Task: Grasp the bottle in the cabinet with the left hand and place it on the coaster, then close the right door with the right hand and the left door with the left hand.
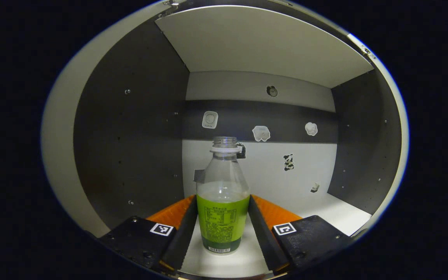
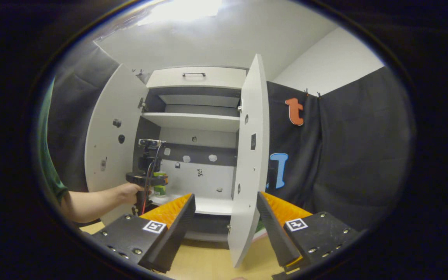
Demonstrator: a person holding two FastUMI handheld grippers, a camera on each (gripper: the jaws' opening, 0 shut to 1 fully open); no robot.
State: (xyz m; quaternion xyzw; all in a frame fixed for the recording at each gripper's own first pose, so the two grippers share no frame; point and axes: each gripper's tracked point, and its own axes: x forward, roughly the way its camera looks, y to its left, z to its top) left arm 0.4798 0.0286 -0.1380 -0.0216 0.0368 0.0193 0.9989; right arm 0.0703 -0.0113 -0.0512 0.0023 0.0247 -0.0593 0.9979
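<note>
A clear uncapped bottle (image 1: 223, 210) with a green label stands upright on the cabinet's white lower shelf (image 1: 336, 214). My left gripper (image 1: 223, 198) reaches into the cabinet, and both of its fingers press on the bottle's sides at label height. In the right gripper view a hand (image 2: 128, 192) holds that left gripper (image 2: 146, 179) at the shelf's left end, and the bottle (image 2: 160, 189) shows just past it. Both cabinet doors stand open: the left door (image 2: 109, 147) and the right door (image 2: 249, 155). My right gripper (image 2: 226, 200) hangs open in front of the right door's edge, holding nothing.
Small stickers (image 1: 261, 133) dot the cabinet's back wall. A higher shelf (image 2: 193, 120) and a top drawer with a handle (image 2: 193, 74) sit above. A wooden table (image 2: 208, 260) lies under the cabinet. A flat greenish thing (image 2: 262, 230) peeks out behind the right door's lower edge.
</note>
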